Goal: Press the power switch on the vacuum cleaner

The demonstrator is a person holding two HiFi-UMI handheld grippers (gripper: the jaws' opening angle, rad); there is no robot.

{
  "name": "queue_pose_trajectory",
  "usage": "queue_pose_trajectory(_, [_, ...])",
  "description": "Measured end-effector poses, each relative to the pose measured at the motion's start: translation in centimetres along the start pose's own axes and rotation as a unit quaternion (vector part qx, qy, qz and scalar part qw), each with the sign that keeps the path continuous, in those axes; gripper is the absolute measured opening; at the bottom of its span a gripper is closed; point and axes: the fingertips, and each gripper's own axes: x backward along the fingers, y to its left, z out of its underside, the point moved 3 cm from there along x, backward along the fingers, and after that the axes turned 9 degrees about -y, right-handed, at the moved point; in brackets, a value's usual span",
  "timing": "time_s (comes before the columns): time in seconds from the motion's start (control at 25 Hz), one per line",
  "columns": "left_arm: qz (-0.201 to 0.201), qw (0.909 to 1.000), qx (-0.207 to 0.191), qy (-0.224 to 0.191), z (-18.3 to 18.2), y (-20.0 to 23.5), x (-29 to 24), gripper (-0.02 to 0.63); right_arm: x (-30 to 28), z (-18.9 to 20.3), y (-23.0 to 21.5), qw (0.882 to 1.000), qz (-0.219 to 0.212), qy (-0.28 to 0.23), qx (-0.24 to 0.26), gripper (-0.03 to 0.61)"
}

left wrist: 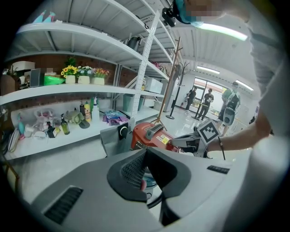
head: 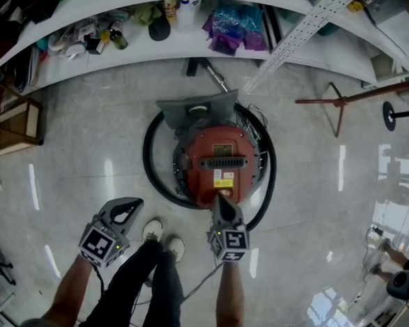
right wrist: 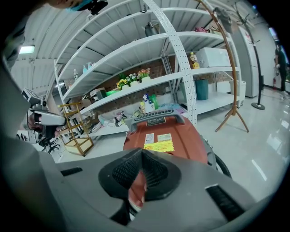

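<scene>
Glossy floor (head: 66,149): the red vacuum (head: 216,143) is ringed by its hose (head: 148,155). Right gripper (head: 220,198), fingers closed together, is held at its near edge; left gripper (head: 134,203), also closed, is held aside.

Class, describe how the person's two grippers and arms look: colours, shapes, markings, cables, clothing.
The left gripper and right gripper are grey tapered shells with black ribbed pads, each bearing a cube of black-and-white square markers. A thin cable leaves the right one. The forearms have no sleeves.
</scene>
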Motion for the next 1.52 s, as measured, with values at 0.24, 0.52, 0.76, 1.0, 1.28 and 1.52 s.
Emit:
queue_pose_trajectory(0.24, [-0.001, 1.0, 0.006, -0.002, 0.3, -0.1, 0.0, 0.005, -0.2, 0.4, -0.1, 1.0, 0.0, 0.0, 0.001, 0.012])
queue_pose_trajectory(0.52, [-0.002, 0.9999, 0.011, -0.001, 0.3, 0.3, 0.0, 0.005, -0.5, -0.1, -0.3, 1.0, 0.004, -0.011, 0.0, 0.012])
queue_pose_trajectory(0.76, [0.0, 1.0, 0.01, 0.002, 0.7, 0.3, -0.1, 0.005, -0.7, -0.7, -0.1, 1.0, 0.003, -0.021, -0.003, 0.012])
queue_pose_trajectory(1.0, [-0.002, 0.9999, 0.01, 0.003, 0.7, 0.4, -0.3, 0.005, -1.3, -0.2, 0.8, 0.999, -0.002, -0.011, 0.051, 0.011])
queue_pose_trajectory(1.28, [-0.008, 0.9999, 0.011, 0.001, 0.8, 1.2, -0.1, 0.005, -1.5, 0.5, 0.5, 0.999, -0.001, -0.011, 0.045, 0.011])
queue_pose_trajectory(1.52, [-0.006, 0.9999, 0.015, 0.001, 1.0, 0.9, -0.3, 0.005, -1.6, 0.1, 0.7, 0.999, -0.002, -0.017, 0.038, 0.011])
